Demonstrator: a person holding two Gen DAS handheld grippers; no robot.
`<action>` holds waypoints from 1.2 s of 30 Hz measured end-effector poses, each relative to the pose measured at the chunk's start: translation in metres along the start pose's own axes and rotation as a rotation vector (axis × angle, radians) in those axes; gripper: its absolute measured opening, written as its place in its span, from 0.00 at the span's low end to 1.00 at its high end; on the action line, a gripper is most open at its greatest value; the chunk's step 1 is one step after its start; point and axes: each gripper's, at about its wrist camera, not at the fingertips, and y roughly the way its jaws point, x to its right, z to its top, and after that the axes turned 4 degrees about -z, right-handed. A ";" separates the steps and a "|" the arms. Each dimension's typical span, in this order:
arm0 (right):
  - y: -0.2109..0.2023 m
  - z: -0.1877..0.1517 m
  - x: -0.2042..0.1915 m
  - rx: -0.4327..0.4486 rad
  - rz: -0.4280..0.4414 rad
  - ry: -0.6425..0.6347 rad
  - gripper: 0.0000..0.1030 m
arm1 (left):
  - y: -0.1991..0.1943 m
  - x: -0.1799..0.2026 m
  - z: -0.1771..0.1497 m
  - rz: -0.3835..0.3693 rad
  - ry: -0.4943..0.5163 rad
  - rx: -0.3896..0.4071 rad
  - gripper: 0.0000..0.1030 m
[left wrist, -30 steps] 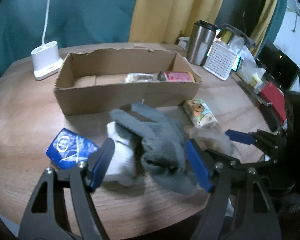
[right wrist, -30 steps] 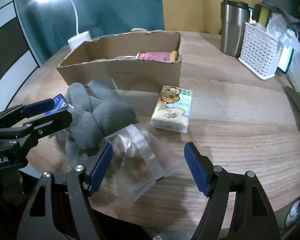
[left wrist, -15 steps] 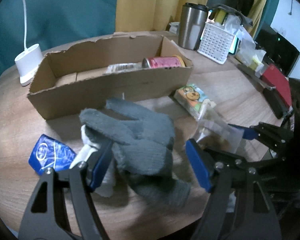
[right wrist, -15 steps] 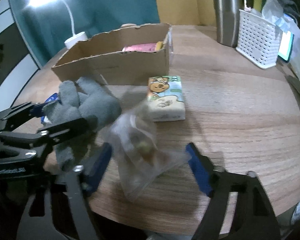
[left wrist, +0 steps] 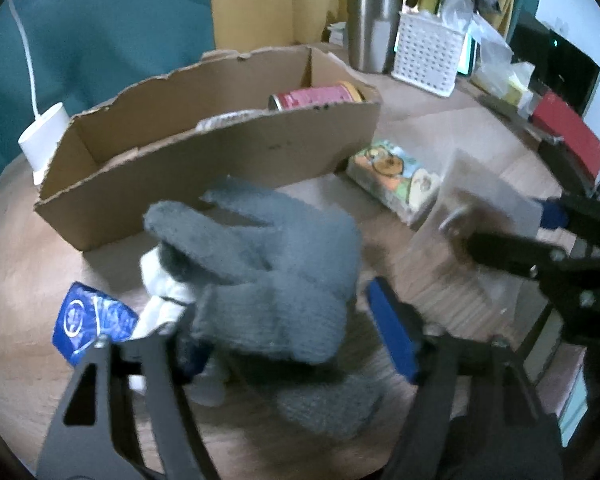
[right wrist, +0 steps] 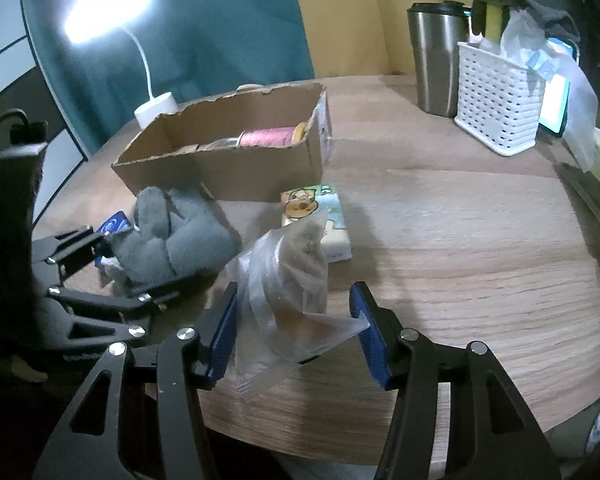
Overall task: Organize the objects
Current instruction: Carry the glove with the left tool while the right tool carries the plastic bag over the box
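A grey knit glove lies between the fingers of my left gripper, over white cloth; the jaws stand wide around it. It also shows in the right wrist view. A clear plastic bag sits between the fingers of my right gripper, whose jaws are apart around it. The bag looks lifted off the table. An open cardboard box holds a pink can. A cartoon tissue pack lies in front of the box.
A blue packet lies at the left. A white lamp base, steel tumbler and white basket stand behind. A red item sits at the right table edge.
Both grippers have moved forward and up. The right gripper's jaws have narrowed around the plastic bag, which has risen. The glove has bunched between the left fingers.
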 end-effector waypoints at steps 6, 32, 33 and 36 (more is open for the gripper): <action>-0.001 0.003 0.003 0.005 -0.002 0.010 0.56 | -0.004 0.002 0.000 -0.017 0.013 0.015 0.50; -0.017 0.036 -0.020 0.062 -0.018 -0.049 0.56 | -0.072 -0.026 0.015 -0.039 -0.043 0.192 0.50; -0.018 0.038 -0.022 0.063 -0.019 -0.051 0.56 | -0.074 -0.029 0.016 -0.039 -0.047 0.198 0.50; -0.019 0.043 -0.026 0.067 -0.021 -0.059 0.56 | -0.078 -0.036 0.020 -0.035 -0.060 0.215 0.50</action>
